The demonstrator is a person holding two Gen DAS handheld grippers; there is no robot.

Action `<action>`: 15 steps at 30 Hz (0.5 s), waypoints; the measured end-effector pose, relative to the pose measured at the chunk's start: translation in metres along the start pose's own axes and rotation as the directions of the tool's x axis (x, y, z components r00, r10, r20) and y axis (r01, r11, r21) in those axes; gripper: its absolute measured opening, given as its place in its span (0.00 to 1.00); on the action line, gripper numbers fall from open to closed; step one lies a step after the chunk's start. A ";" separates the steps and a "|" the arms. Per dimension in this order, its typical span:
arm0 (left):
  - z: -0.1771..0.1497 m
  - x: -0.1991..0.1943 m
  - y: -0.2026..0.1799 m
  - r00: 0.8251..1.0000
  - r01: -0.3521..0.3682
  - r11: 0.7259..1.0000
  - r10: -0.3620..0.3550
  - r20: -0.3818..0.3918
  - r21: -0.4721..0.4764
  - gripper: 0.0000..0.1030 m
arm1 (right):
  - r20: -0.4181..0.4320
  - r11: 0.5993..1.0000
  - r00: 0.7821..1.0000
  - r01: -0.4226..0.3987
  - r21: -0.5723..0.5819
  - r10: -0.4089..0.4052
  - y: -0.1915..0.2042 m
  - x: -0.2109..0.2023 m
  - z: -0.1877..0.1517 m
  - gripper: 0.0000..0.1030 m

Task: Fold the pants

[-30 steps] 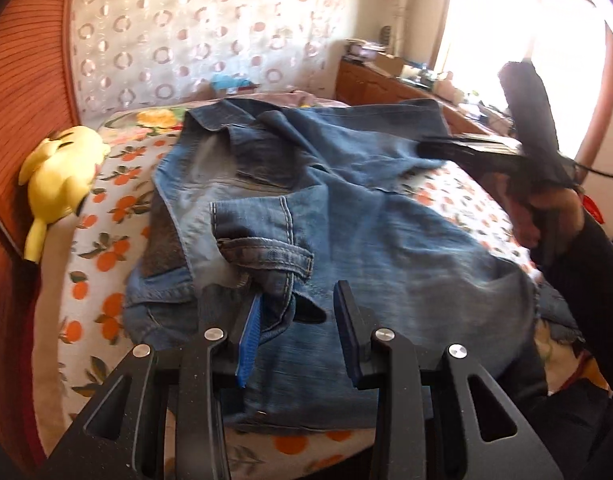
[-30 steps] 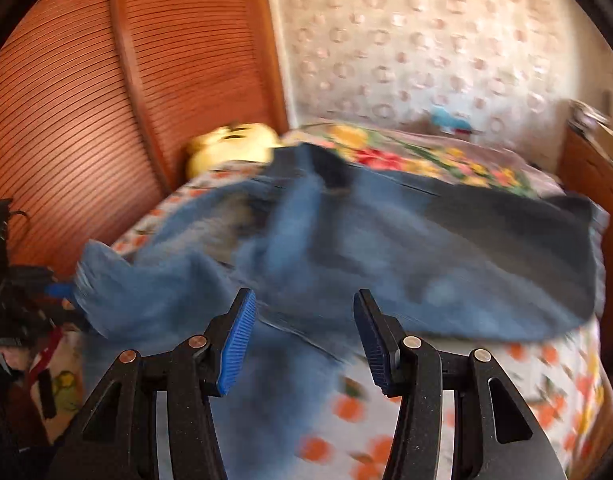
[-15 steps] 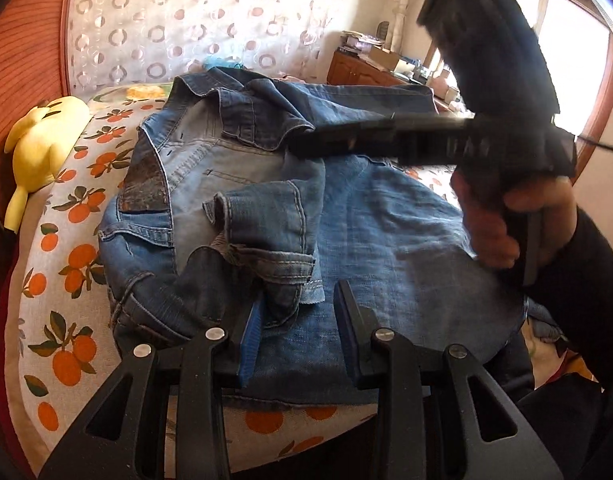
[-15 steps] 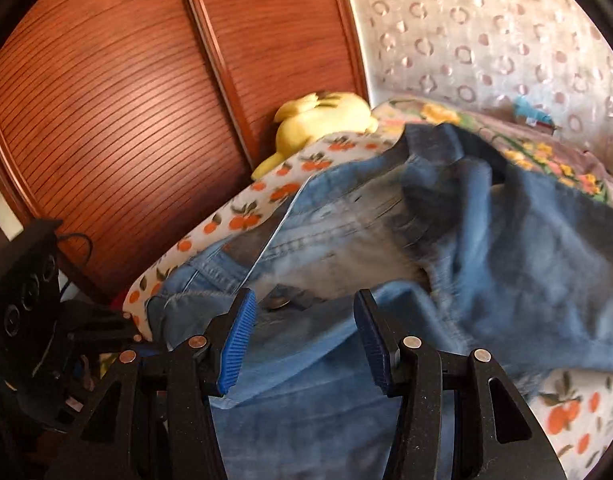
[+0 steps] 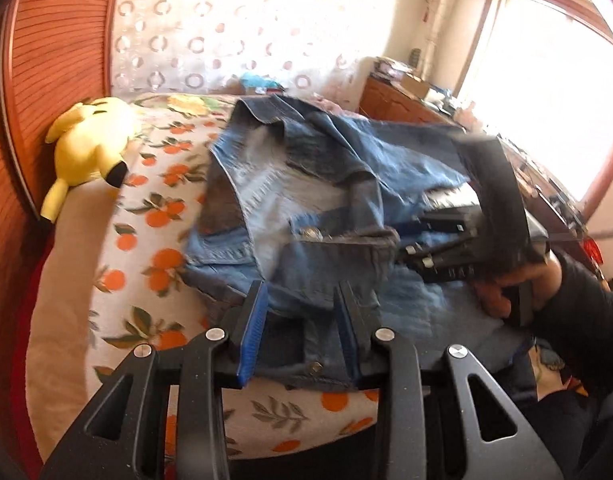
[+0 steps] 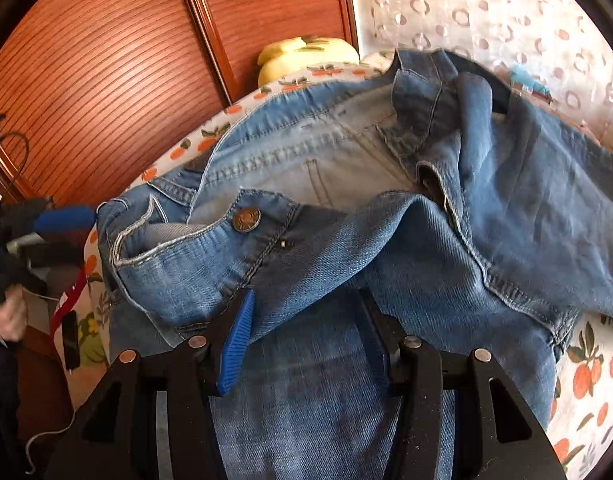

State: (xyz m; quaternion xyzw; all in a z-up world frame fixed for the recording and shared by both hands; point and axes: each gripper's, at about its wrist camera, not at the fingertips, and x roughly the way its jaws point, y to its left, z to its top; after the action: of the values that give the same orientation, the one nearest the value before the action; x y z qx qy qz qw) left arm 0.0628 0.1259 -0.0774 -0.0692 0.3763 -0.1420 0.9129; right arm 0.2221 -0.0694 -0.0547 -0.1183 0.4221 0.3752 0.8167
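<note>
Blue jeans [image 5: 330,184] lie crumpled on the bed, waistband open and the brass button [image 5: 312,234] facing up. My left gripper [image 5: 302,320] is open, its jaws astride the near edge of the waistband. My right gripper [image 6: 306,320] is open, low over the denim just below the button [image 6: 246,219], with fabric bunched between and over its jaws. In the left wrist view the right gripper [image 5: 422,236] reaches in from the right at the waistband. In the right wrist view the left gripper [image 6: 62,216] shows at the far left.
The bed has a sheet with an orange-fruit print [image 5: 146,240]. A yellow plush toy [image 5: 86,148] lies at the bed's far left by the wooden slatted wardrobe [image 6: 106,80]. A wooden dresser [image 5: 398,104] with clutter stands under the bright window at the right.
My right gripper has swung down from above onto the waistband near the button. My left gripper has drawn back a little toward the bed's near edge. The jeans have been shifted and bunched.
</note>
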 end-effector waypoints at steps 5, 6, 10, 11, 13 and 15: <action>0.025 0.019 0.006 0.999 -0.041 0.999 0.042 -0.028 0.020 0.34 | 0.018 1.000 1.000 -0.001 0.008 0.001 0.004 -0.006 -0.004 0.51; 0.028 0.024 0.006 0.998 -0.039 0.999 0.040 -0.040 0.032 0.34 | 0.027 1.000 1.000 -0.004 0.013 0.004 0.005 -0.016 -0.013 0.51; 0.027 0.057 0.004 0.991 0.019 0.999 -0.013 -0.131 0.044 0.34 | 0.055 1.000 0.998 0.004 0.014 -0.004 0.004 -0.025 -0.014 0.51; 0.025 0.061 0.002 0.989 0.023 0.999 -0.016 -0.146 0.048 0.34 | 0.058 1.000 0.998 0.009 0.012 -0.010 0.004 -0.027 -0.017 0.51; 0.017 0.067 -0.001 0.987 0.013 0.998 -0.004 -0.160 0.056 0.34 | 0.058 1.000 0.998 0.016 0.012 -0.017 0.003 -0.033 -0.023 0.51; 0.012 0.066 -0.001 0.989 -0.004 0.999 0.010 -0.149 0.045 0.34 | 0.064 1.000 0.998 0.015 0.016 -0.016 0.003 -0.036 -0.027 0.51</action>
State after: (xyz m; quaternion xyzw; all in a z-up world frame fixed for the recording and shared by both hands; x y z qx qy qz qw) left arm 0.1156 0.1041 -0.1131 -0.0368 0.4404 -0.1518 0.8841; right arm 0.1902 -0.0999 -0.0429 -0.1033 0.3978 0.3691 0.8336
